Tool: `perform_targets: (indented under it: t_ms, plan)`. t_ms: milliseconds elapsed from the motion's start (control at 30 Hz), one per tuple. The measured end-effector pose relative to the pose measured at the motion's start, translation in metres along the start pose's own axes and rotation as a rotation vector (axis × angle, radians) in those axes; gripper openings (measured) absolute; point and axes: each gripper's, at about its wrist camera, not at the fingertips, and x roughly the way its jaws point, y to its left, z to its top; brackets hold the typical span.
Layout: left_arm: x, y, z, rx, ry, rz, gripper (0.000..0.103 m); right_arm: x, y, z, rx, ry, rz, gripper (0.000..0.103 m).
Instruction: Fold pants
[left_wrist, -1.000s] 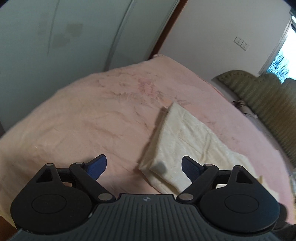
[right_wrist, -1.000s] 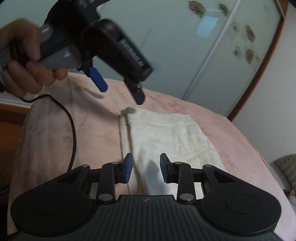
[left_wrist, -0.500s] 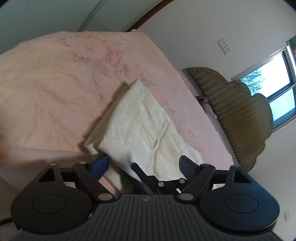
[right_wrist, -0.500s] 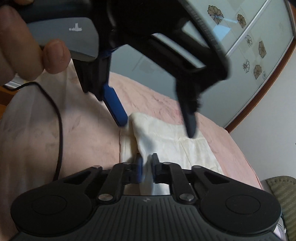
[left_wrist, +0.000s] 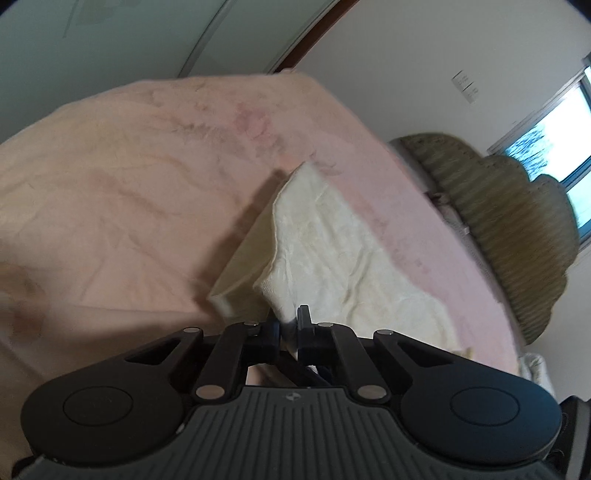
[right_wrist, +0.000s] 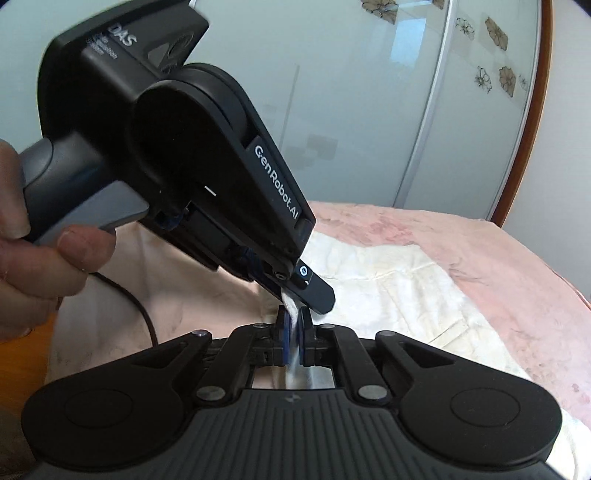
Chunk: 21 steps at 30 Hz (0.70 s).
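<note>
Now both grippers are clamped on the same near corner of the pants (left_wrist: 332, 254), a cream, partly folded garment lying on a pink bedspread (left_wrist: 110, 206). From the left wrist camera, the left gripper (left_wrist: 289, 325) has its jaws pressed together with a pinch of cream cloth between the fingertips, and the corner rises a little off the bed toward them, an under layer showing in shadow to its left. From the right wrist camera, the right gripper (right_wrist: 294, 325) is likewise closed on a thin ridge of the pants (right_wrist: 399, 280), its blue pads (right_wrist: 282, 334) squeezing the fabric from both sides. Just above and touching the same bunch of cloth, the left gripper (right_wrist: 295, 295) comes in from the upper left, tilted downward, its black fingertip lying over the fold. A hand (right_wrist: 40, 236) at the left edge grips its grey handle, and a dark cable (right_wrist: 144, 314) trails below over the bedspread (right_wrist: 498, 266). Beyond the bed stand pale wardrobe doors (right_wrist: 369, 110) with flower prints; the left view also shows an olive headboard (left_wrist: 509, 221) and a window (left_wrist: 561, 147)
</note>
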Motion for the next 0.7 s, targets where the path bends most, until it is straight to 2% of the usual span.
perform_targets:
  t_ms: [67, 133, 233, 300, 367, 400, 433, 467, 567, 633, 667, 700]
  plan:
    - [0.009, 0.008, -0.002, -0.031, 0.012, 0.008, 0.009, 0.012, 0.002, -0.006, 0.001, 0.057, -0.002, 0.006]
    - [0.004, 0.009, -0.002, -0.021, -0.004, 0.005, 0.01, 0.013, 0.0, -0.01, 0.039, 0.063, -0.005, 0.006]
    - [0.001, 0.009, -0.001, -0.01, -0.008, 0.003, 0.01, -0.015, -0.011, -0.005, 0.075, 0.034, 0.07, 0.009]
    - [0.001, 0.011, -0.001, -0.015, -0.006, 0.0, 0.01, -0.034, -0.029, -0.004, 0.141, -0.011, 0.046, 0.009]
    - [0.001, 0.01, -0.004, -0.017, -0.011, 0.003, 0.01, -0.04, -0.043, -0.01, 0.182, -0.008, -0.004, 0.009]
    - [0.0, 0.009, -0.004, -0.015, -0.01, 0.001, 0.011, -0.035, -0.049, -0.016, 0.196, 0.028, -0.017, 0.009]
    - [-0.002, 0.008, -0.004, -0.013, -0.009, 0.001, 0.012, -0.023, -0.055, -0.023, 0.206, 0.108, -0.007, 0.009]
    - [-0.004, 0.008, -0.003, -0.009, -0.014, 0.002, 0.015, -0.016, -0.054, -0.029, 0.205, 0.13, -0.001, 0.009]
    - [-0.014, 0.012, 0.002, -0.017, -0.027, 0.009, 0.023, -0.029, -0.043, -0.027, 0.196, 0.065, -0.034, 0.012]
    - [-0.021, 0.015, 0.005, -0.021, -0.039, 0.009, 0.025, -0.04, -0.024, -0.024, 0.092, 0.03, -0.075, 0.021]
    - [-0.023, 0.017, 0.006, -0.028, -0.04, 0.004, 0.03, -0.039, -0.022, -0.028, 0.037, 0.032, -0.11, 0.031]
    - [-0.025, 0.018, 0.007, -0.037, -0.042, 0.002, 0.03, -0.04, -0.012, -0.031, -0.014, 0.038, -0.136, 0.038]
